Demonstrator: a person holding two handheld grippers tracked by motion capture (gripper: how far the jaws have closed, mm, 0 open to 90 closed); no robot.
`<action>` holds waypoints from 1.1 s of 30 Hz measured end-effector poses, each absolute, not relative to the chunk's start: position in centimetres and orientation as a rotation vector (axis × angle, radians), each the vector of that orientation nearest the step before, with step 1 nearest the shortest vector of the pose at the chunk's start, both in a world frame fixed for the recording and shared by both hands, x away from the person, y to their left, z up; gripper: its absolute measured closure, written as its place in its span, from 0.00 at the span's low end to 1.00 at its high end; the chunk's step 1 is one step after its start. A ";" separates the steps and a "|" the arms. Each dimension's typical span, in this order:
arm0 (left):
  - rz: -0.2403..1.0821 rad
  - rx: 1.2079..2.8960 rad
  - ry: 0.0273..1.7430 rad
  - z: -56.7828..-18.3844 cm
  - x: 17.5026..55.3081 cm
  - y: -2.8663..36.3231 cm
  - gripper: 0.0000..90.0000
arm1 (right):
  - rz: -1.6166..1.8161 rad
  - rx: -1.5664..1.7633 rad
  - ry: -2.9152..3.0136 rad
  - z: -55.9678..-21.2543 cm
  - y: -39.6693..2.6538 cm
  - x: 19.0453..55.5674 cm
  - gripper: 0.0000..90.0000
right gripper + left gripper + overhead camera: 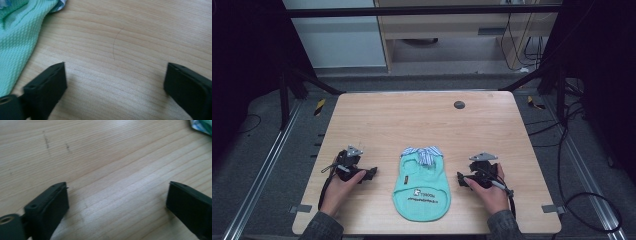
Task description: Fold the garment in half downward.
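Hands rest low near the tabletop's [422,120] near edge, one to each side of the middle, forearms coming in from the bottom. My left tool [371,173] points inward toward the centre, jaws spread wide with bare wood between them; my right tool [460,178] mirrors it, jaws likewise released and gripping nothing. Between them lies a small mint-green garment [423,187], flat, its striped collar [422,152] toward the far edge and its printed hem toward the near edge. Both tools sit just beside it, apart from the cloth. A dark round spot [459,104] sits near the far edge
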State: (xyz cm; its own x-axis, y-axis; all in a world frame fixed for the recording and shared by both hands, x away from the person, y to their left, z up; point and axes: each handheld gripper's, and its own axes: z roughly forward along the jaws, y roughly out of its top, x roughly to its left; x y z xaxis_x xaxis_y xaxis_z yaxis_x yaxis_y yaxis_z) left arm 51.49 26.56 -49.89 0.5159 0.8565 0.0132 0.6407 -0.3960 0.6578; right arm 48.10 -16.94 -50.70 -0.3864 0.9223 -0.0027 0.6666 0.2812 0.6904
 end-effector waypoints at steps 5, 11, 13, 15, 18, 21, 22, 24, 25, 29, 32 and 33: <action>0.354 2.239 1.171 -49.2 52.5 25.0 0.10 | 0.759 1.399 2.315 -49.3 -16.6 49.3 0.22; 0.242 2.252 1.163 -47.6 54.0 23.4 0.16 | 0.706 1.374 2.404 -47.5 -15.7 51.4 0.35; 0.235 2.281 1.141 -46.9 54.8 22.3 0.18 | 0.714 1.356 2.441 -46.5 -14.9 52.7 0.44; 0.257 2.311 1.118 -46.3 55.4 21.3 0.21 | 0.713 1.350 2.451 -46.3 -14.6 53.0 0.46; 0.267 2.345 1.079 -45.2 56.7 19.2 0.28 | 0.728 1.310 2.501 -45.4 -12.8 54.3 0.56; 0.243 2.327 1.079 -44.7 57.4 18.2 0.39 | 0.723 1.266 2.524 -44.9 -11.3 55.1 0.65; 0.240 2.324 1.081 -44.6 57.5 18.0 0.42 | 0.730 1.258 2.533 -44.9 -10.8 55.4 0.70; 0.224 2.326 1.077 -44.7 57.9 17.4 0.50 | 0.739 1.247 2.540 -44.8 -10.0 55.8 0.74; 0.223 2.332 1.082 -44.8 58.1 17.2 0.51 | 0.745 1.229 2.539 -44.7 -9.9 56.0 0.76; 0.214 2.335 1.095 -45.1 58.7 16.7 0.59 | 0.778 1.254 2.530 -44.8 -9.2 56.8 0.82; 0.213 2.342 1.094 -45.6 59.1 15.9 0.61 | 0.808 1.269 2.530 -45.5 -8.8 57.7 0.82; 0.213 2.342 1.094 -45.6 59.1 15.9 0.61 | 0.810 1.277 2.526 -45.7 -8.6 57.9 0.80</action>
State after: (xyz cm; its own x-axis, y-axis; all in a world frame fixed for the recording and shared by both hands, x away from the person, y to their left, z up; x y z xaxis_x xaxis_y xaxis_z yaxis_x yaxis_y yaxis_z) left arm 59.09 15.87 -45.62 0.6576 0.7489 -0.0823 0.6633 -0.5238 0.5345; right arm 57.86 -8.62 -45.69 -0.6079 0.7912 0.0677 0.6832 0.4776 0.5525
